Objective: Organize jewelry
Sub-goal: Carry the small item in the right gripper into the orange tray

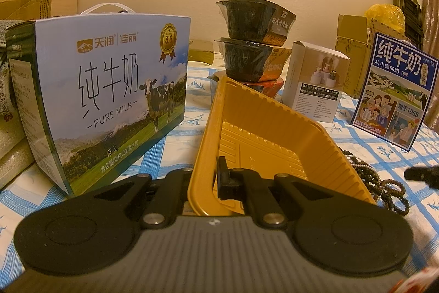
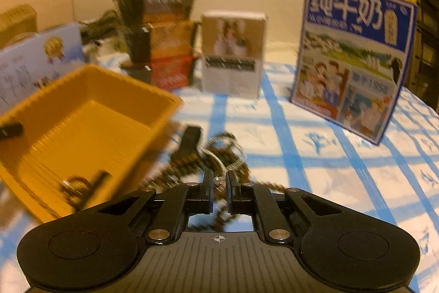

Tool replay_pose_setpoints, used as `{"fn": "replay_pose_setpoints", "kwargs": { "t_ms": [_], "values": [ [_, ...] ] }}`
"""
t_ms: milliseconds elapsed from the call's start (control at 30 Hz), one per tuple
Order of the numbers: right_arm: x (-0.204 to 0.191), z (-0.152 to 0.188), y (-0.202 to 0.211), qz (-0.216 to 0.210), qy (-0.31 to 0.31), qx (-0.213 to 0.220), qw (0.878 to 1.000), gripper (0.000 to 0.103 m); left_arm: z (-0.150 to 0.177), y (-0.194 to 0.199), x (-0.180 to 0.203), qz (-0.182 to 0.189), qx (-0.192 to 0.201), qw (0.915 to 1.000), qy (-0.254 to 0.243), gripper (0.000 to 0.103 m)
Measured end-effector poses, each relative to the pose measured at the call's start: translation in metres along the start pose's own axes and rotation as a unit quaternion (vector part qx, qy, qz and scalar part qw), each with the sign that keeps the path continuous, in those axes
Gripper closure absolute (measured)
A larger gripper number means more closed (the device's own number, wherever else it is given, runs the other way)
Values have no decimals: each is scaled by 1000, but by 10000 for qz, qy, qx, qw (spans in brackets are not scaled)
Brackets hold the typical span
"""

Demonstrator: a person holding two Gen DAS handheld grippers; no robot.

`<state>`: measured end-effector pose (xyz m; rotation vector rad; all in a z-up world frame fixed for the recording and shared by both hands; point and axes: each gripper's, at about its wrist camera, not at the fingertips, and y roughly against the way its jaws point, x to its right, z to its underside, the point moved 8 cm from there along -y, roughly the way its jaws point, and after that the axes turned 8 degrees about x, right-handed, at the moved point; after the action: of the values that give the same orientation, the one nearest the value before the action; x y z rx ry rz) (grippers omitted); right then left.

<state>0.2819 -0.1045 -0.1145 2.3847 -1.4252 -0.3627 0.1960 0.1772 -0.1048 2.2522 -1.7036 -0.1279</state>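
The yellow tray (image 1: 263,128) hides the left gripper's (image 1: 211,177) left finger behind its near wall, and motion blur smears the beaded jewelry (image 2: 214,155) in the right wrist view.

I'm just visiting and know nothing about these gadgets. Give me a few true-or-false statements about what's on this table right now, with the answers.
1. The left gripper is clamped on the wall of the yellow tray. True.
2. The beaded jewelry is all piled inside the tray. False: most of it lies on the checked cloth beside the tray; only a small piece shows inside.
3. The black bowls are stacked on top of one another. True.
4. The right gripper has its jaws spread wide apart. False: they are nearly together, with a small bead between them.
5. The milk carton with the cow lies flat. False: it stands upright.
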Motion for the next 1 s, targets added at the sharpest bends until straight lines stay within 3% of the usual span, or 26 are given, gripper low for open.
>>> {"fn": "replay_pose_setpoints", "kwargs": {
  "t_ms": [267,533,733,1000],
  "values": [
    [-54,-27,9,-1066,-250,196,9938,94,0,1,1,9,17,10000,14,98],
    [-115,-18,-6,-2127,-419,-147,9761,94,-1,1,1,33,29,10000,16,98],
    [-137,-8,-23,-2324,-390,-393,9710,94,-2,2,2,56,43,10000,22,98],
    [-132,4,-49,-1995,-371,-546,9777,94,-2,1,1,43,33,10000,35,98]
  ]
}}
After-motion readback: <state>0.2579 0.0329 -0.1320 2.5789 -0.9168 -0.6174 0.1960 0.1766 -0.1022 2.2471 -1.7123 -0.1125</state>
